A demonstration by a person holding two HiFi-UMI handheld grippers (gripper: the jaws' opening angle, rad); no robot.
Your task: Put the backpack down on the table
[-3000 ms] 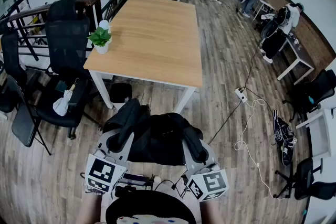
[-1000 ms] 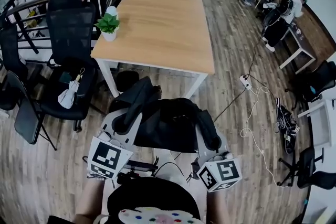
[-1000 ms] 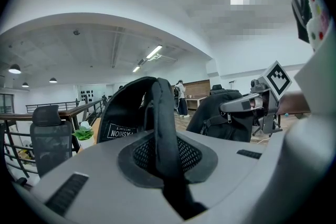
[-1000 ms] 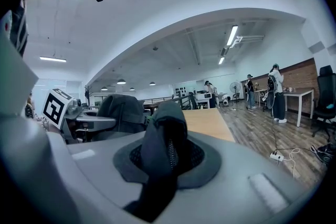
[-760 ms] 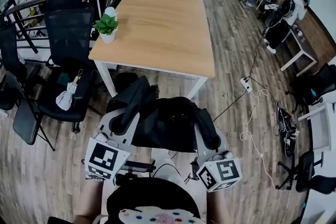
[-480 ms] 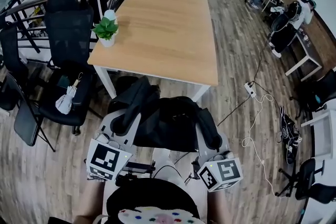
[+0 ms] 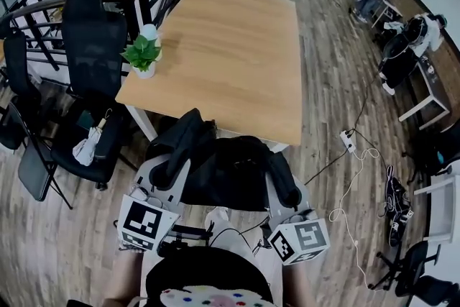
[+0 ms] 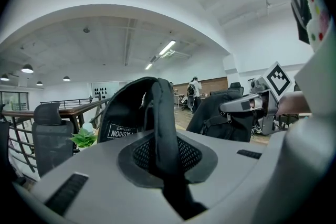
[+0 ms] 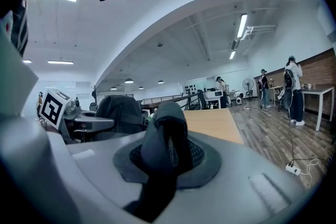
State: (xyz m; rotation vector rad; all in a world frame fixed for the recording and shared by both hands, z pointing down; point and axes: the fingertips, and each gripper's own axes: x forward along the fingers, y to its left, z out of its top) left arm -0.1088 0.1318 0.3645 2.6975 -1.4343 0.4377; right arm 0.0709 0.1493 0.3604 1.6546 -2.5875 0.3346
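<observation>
**Backpack carried to the table's near edge, one strap in each gripper.**

The wooden table [image 7: 215, 47] lies straight ahead, bare except for a potted plant [image 7: 142, 54] near its left edge. The black backpack [image 7: 230, 172] hangs in the air just short of the near edge, not yet on the top. The left gripper [image 7: 171, 170] is clamped on the left strap [image 8: 163, 113], and the right gripper [image 7: 282, 192] on the right strap [image 9: 165, 144]. Likely faults are the bag's body catching the table edge if it is carried too low, or a strap sliding through the jaws under load. Three seconds earlier the table edge stood well ahead of the bag, with both grips the same.
</observation>
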